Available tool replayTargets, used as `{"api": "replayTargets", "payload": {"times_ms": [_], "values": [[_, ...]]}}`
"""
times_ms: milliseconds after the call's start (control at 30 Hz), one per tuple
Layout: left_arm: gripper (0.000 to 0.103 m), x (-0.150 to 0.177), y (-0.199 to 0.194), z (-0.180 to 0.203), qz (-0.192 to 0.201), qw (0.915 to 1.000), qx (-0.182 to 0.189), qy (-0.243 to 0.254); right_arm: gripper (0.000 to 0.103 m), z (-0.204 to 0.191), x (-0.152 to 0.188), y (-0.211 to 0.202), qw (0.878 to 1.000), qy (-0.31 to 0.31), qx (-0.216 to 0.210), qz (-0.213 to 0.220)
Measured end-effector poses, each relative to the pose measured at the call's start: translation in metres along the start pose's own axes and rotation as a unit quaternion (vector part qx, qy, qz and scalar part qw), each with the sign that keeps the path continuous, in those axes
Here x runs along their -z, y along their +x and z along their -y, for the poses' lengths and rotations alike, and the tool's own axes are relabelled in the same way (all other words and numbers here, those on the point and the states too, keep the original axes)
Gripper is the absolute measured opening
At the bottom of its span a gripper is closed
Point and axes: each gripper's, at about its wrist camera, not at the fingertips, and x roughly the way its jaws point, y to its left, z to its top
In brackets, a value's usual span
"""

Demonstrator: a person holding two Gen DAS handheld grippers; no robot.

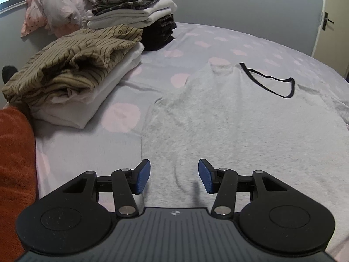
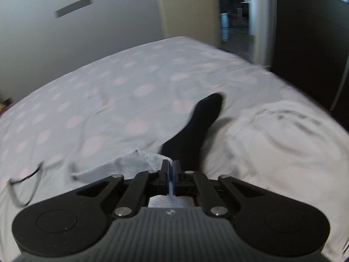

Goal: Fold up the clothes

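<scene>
A light grey marl T-shirt with a dark-trimmed neckline (image 1: pixel 229 118) is lying spread flat on the bed with its lilac, pink-dotted sheet (image 1: pixel 218 41). The left gripper (image 1: pixel 174 175) is hovering over the shirt's near part, its blue-padded fingers (image 1: pixel 142 175) standing well apart with nothing between them. The right gripper (image 2: pixel 171 171) is showing its fingers pressed together; a fold of the grey shirt lies at them, but whether they are pinching it cannot be told. A black sock (image 2: pixel 196 131) is lying just beyond them, beside a crumpled white garment (image 2: pixel 279 139). Folded stacks, topped by an olive striped garment (image 1: pixel 74 65), are sitting at the bed's left.
</scene>
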Motion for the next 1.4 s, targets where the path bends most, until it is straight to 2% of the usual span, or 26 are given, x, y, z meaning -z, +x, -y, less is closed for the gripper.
{"api": "replayTargets", "payload": {"times_ms": [133,267,333,433,500,567,733,767,800,833,900,933,1000,1033,1067,1167,1267,1400], "values": [[0.058,-0.003,-0.005,0.004,-0.018,0.9996,0.014,0.017,0.003,0.021,-0.017,0.046,0.998,0.023,0.06,-0.011],[0.059,0.001,-0.008,0.014,-0.04,0.9979,0.03,0.04,0.004,0.027,-0.013,0.082,0.996,0.03,0.072,-0.032],[0.059,0.004,-0.009,0.019,-0.043,0.9969,0.037,0.055,0.008,0.024,-0.008,0.082,0.996,0.032,0.073,-0.027],[0.06,0.01,-0.01,0.029,-0.047,0.9946,0.046,0.08,0.015,0.013,0.002,0.064,0.997,0.016,0.08,0.013],[0.061,0.014,-0.008,0.036,-0.049,0.993,0.046,0.097,0.016,0.004,0.011,0.043,0.998,0.028,0.047,0.03],[0.061,0.018,-0.008,0.042,-0.051,0.9917,0.053,0.106,0.022,-0.008,0.024,0.019,0.998,0.046,-0.005,0.035],[0.061,0.031,-0.01,0.057,-0.058,0.9865,0.066,0.138,0.027,-0.048,0.089,-0.028,0.986,0.074,-0.149,0.006],[0.057,0.034,-0.008,0.059,-0.063,0.9853,0.06,0.147,0.028,-0.057,0.104,-0.034,0.983,0.076,-0.169,-0.001],[0.044,0.037,-0.006,0.061,-0.067,0.9847,0.051,0.153,0.028,-0.066,0.121,-0.038,0.98,0.072,-0.187,-0.008],[0.037,0.041,-0.004,0.06,-0.072,0.9846,0.04,0.154,0.029,-0.074,0.135,-0.041,0.977,0.068,-0.2,-0.013],[0.03,0.043,-0.003,0.056,-0.069,0.9864,0.039,0.144,0.03,-0.088,0.162,-0.044,0.973,0.059,-0.222,-0.021],[0.023,0.042,-0.004,0.054,-0.068,0.9878,0.037,0.135,0.031,-0.094,0.176,-0.045,0.972,0.05,-0.228,-0.021],[0.005,0.039,-0.007,0.049,-0.062,0.9904,0.041,0.117,0.031,-0.103,0.198,-0.043,0.972,0.029,-0.229,-0.035],[0.002,0.037,-0.011,0.047,-0.056,0.9917,0.043,0.107,0.031,-0.107,0.205,-0.042,0.971,0.02,-0.232,-0.046],[0.002,0.034,-0.015,0.046,-0.046,0.9932,0.043,0.098,0.031,-0.111,0.209,-0.043,0.97,0.008,-0.237,-0.053],[0.002,0.023,-0.032,0.04,-0.006,0.9963,0.04,0.076,0.031,-0.125,0.212,-0.05,0.969,-0.047,-0.239,-0.031],[0.002,0.003,-0.047,0.029,0.028,0.9973,0.039,0.056,0.031,-0.127,0.214,-0.05,0.968,-0.057,-0.244,-0.029],[0.001,-0.036,-0.057,0.011,0.061,0.9969,0.028,0.041,0.031,-0.127,0.216,-0.043,0.971,-0.052,-0.23,-0.033]]}}
